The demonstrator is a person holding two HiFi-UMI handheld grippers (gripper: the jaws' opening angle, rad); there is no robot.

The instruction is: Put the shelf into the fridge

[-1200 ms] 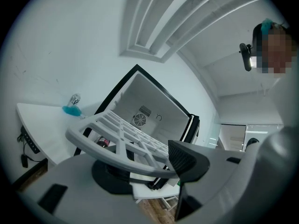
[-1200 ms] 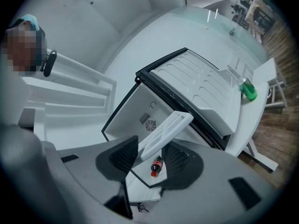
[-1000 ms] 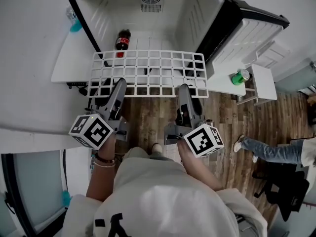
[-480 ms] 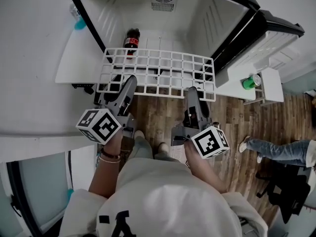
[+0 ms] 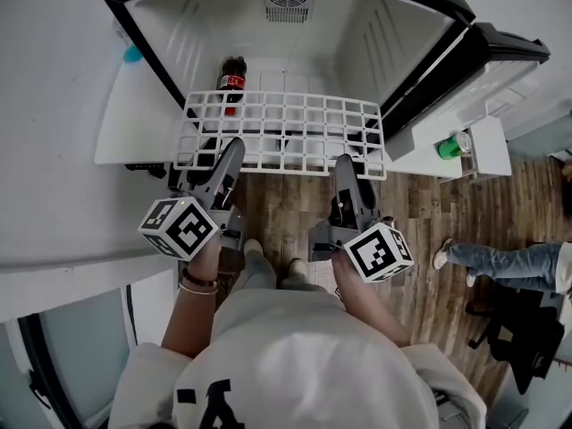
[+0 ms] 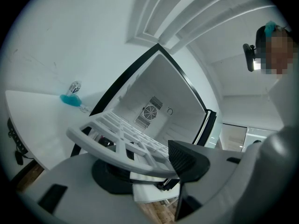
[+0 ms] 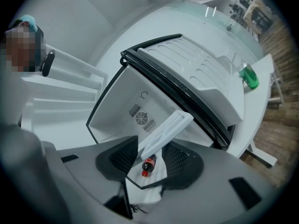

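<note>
From the head view, the white grid shelf (image 5: 281,132) is held flat in front of the open fridge (image 5: 192,38), with its far edge at the mouth of the cabinet and its near edge out over the wooden floor (image 5: 286,213). The left gripper (image 5: 229,150) is clamped on the shelf's near edge towards its left end, and the right gripper (image 5: 345,164) on the same edge towards its right end. A cola bottle (image 5: 231,80) stands inside the fridge at the left, partly behind the grid. The fridge door (image 5: 500,65) hangs open to the right, and a green can (image 5: 450,145) sits on a white ledge below it. In the left gripper view, the shelf (image 6: 117,134) runs away towards the fan grille (image 6: 150,111) on the fridge's back wall, and the left gripper (image 6: 149,164) has its jaws closed on the shelf's rim, one pad under it and one over it. In the right gripper view, the shelf (image 7: 164,130) shows edge-on, pinched between the two dark pads of the right gripper (image 7: 152,154), with the cola bottle (image 7: 148,166) beyond them and the green can (image 7: 250,76) far right
</note>
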